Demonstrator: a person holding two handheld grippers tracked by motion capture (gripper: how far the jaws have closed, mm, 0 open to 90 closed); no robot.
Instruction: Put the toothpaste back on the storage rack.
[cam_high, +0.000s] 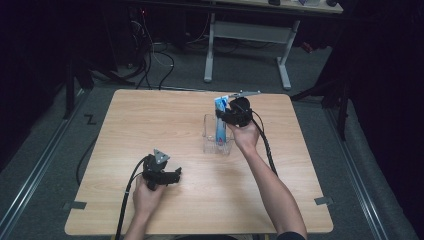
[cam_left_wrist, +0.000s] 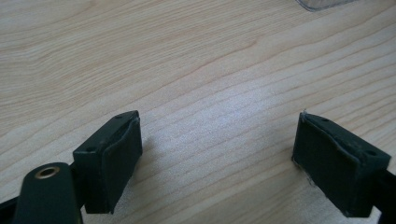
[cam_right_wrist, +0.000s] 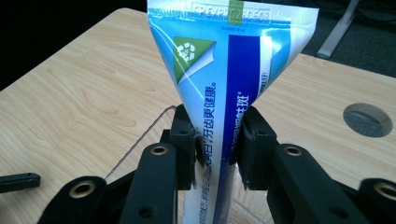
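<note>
Right gripper (cam_right_wrist: 215, 149) clamped across the middle of a blue-and-white plastic toothpaste tube (cam_right_wrist: 224, 70), black jaws pressed onto both flat faces, crimped flat end pointing up, lower part dropping away below the pads. In the high view, same tube (cam_high: 220, 125) standing upright inside a clear, open-topped plastic holder (cam_high: 210, 145) near the middle of the pale wooden table (cam_high: 150, 120), right gripper (cam_high: 234, 116) above it. Mid-body grip probably chosen to keep the soft tube vertical so that it clears the narrow transparent walls; whether going in or coming out, impossible to judge from this moment alone. Tube bottom hidden behind the jaws, so contact with the holder floor not readable. Left gripper (cam_left_wrist: 217, 154) parked low over bare tabletop, jaws spread wide with nothing between the pads, a corner of the clear holder (cam_left_wrist: 322, 3) just at the top edge of its view. In the high view, left gripper (cam_high: 167, 176) well apart from the holder, towards the near edge, seemingly kept out of the way yet aimed towards it, ready to steady the light container should it tip.
</note>
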